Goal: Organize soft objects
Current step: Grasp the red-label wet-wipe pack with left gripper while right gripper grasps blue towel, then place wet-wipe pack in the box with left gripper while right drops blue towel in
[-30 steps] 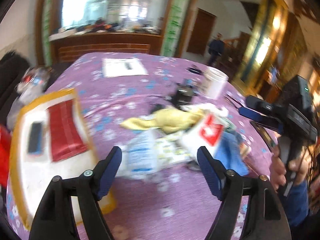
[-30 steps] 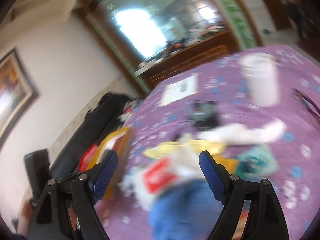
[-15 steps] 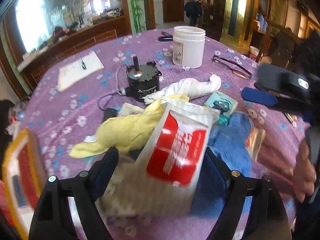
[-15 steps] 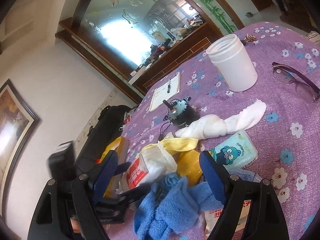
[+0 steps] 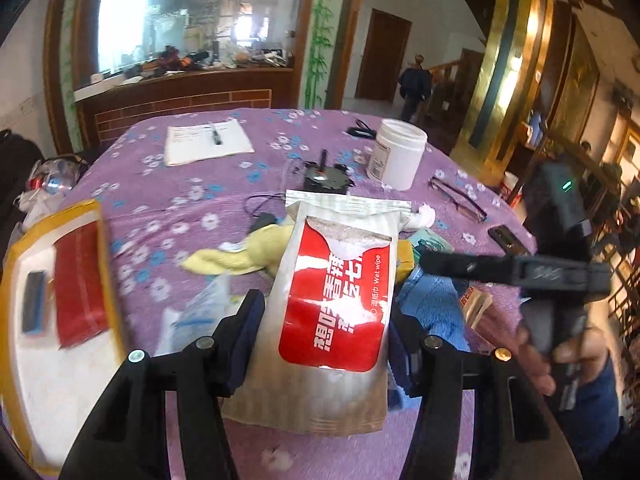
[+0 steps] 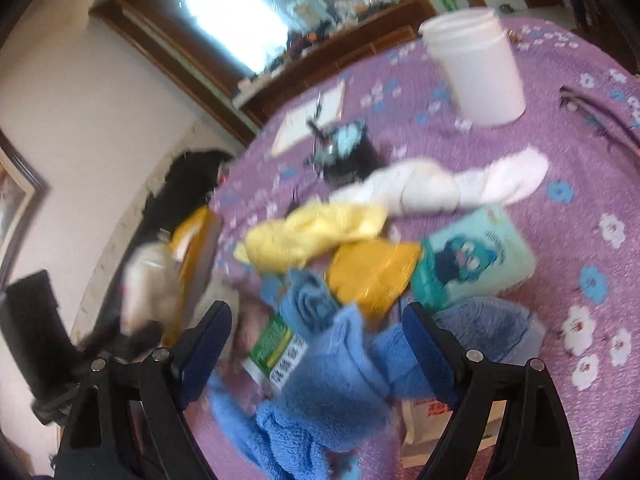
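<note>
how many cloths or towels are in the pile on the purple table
3: a yellow cloth at the pile's far left, a white twisted towel behind it, and a blue fluffy towel nearest, between the right gripper's fingers. More may be hidden underneath.

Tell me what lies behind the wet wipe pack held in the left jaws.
Behind the wet wipe pack show a yellow cloth, a blue towel and the black motor. Whatever sits directly behind the pack is covered.

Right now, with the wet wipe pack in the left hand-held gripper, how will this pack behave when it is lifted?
The wet wipe pack stands upright between the left hand-held gripper, so it is probably light. Its foil looks glossy and may slip. The soft pouch will likely dent.
</note>
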Action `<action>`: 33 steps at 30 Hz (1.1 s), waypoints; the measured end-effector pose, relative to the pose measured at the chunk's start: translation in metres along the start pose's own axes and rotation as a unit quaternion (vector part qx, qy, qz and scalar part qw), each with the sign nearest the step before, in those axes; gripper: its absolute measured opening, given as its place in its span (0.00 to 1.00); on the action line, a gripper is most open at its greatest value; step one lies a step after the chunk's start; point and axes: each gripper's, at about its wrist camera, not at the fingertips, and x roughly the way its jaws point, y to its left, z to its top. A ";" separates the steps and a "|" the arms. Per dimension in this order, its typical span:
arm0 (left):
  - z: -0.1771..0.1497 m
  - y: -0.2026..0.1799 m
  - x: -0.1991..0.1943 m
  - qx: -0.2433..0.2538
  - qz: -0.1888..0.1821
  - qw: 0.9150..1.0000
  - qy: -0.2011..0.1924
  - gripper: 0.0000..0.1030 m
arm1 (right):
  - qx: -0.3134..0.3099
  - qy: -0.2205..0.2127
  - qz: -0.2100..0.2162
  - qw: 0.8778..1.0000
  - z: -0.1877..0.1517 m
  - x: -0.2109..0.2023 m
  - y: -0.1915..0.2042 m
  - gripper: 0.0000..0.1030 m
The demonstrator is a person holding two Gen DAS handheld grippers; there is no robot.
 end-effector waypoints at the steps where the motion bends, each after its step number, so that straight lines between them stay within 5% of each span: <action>1: -0.002 0.003 -0.007 -0.003 0.000 1.000 -0.005 0.54 | -0.006 0.000 -0.001 1.000 -0.001 0.000 0.002 0.88; 5: -0.011 0.016 -0.029 -0.017 -0.004 1.000 -0.018 0.55 | -0.008 0.006 0.039 0.999 -0.006 -0.004 0.011 0.88; 8: -0.018 0.024 -0.040 -0.021 -0.002 0.999 -0.024 0.55 | -0.037 0.017 0.012 0.999 -0.021 -0.003 0.026 0.90; 12: -0.026 0.034 -0.049 -0.030 -0.004 0.999 -0.028 0.55 | -0.075 0.015 0.066 0.995 -0.041 -0.025 0.050 0.90; 15: -0.030 0.042 -0.051 -0.041 -0.006 0.999 -0.028 0.55 | -0.071 -0.010 0.021 0.997 -0.046 -0.044 0.053 0.90; 22: -0.036 0.051 -0.057 -0.055 -0.008 0.998 -0.037 0.55 | 0.004 0.026 -0.028 0.999 -0.052 -0.031 0.027 0.88; 26: -0.037 0.051 -0.057 -0.054 -0.009 0.998 -0.038 0.55 | 0.024 0.026 -0.058 0.998 -0.052 -0.012 0.020 0.75; 29: -0.038 0.050 -0.059 -0.051 -0.004 0.998 -0.040 0.55 | 0.005 0.016 -0.094 0.995 -0.050 0.000 0.022 0.47; 33: -0.039 0.052 -0.062 -0.051 0.000 0.998 -0.043 0.55 | -0.012 -0.006 -0.094 0.995 -0.052 -0.007 0.025 0.43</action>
